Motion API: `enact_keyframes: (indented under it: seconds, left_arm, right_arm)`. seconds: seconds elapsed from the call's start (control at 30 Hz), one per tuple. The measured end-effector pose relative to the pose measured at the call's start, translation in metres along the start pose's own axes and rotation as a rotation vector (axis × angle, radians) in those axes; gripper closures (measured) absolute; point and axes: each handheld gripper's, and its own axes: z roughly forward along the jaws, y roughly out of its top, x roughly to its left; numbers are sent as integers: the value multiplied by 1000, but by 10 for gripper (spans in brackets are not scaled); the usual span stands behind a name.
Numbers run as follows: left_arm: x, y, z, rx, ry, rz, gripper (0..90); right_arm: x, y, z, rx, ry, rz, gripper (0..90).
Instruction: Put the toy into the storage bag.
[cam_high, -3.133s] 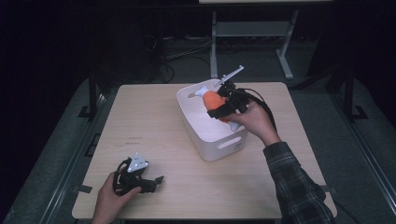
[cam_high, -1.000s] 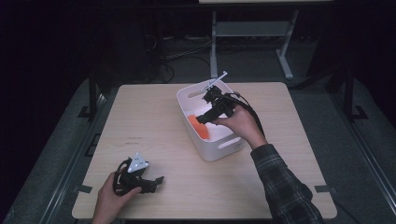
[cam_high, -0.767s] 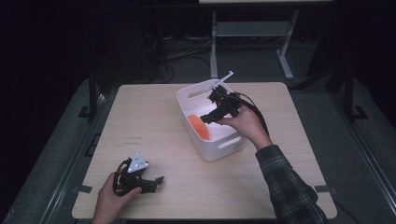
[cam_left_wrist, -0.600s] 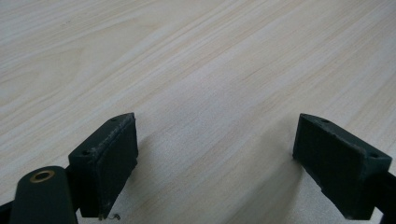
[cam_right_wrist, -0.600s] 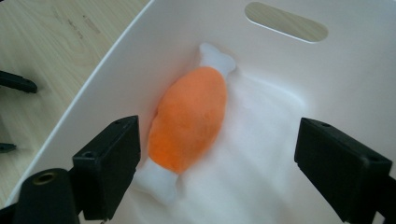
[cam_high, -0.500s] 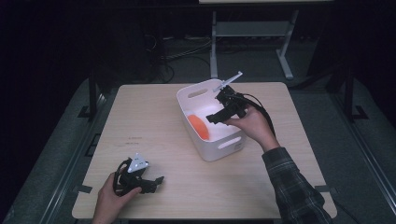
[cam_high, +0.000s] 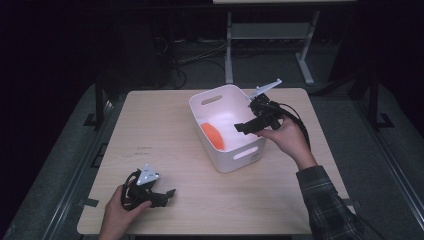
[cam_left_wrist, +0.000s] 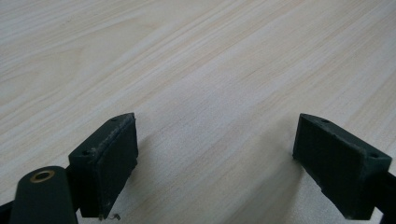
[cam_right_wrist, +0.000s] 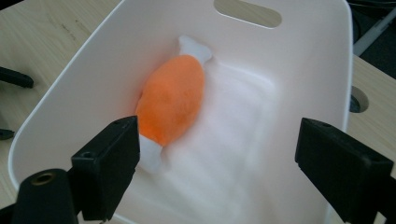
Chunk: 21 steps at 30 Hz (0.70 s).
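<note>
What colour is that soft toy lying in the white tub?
The toy is orange with white ends, clearest in the right gripper view.

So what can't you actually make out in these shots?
- High view: the orange plush toy is too small to identify; the white bin wall cuts off its lower end.
- Right gripper view: a black jaw covers the toy's near white tip.
- Left gripper view: bare table alone.

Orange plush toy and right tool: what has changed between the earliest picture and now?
The right tool held the orange plush toy over the white bin, then let it go; it now lies on the bin floor. The tool, its jaws open, has drawn back over the bin's right rim. The left tool, the bin and the table stayed put.
</note>
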Motion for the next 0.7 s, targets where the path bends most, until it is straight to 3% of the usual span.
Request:
enact_keyframes:
  seconds: [0.53,0.7]
  left_arm:
    - [0,0,0,2,-1,2,131]
    - [0,0,0,0,-1,0,131]
  right_arm:
    - [-19,-44,-35,-54,-16,65,111]
    - [-23,-65,-43,-58,-24,76,96]
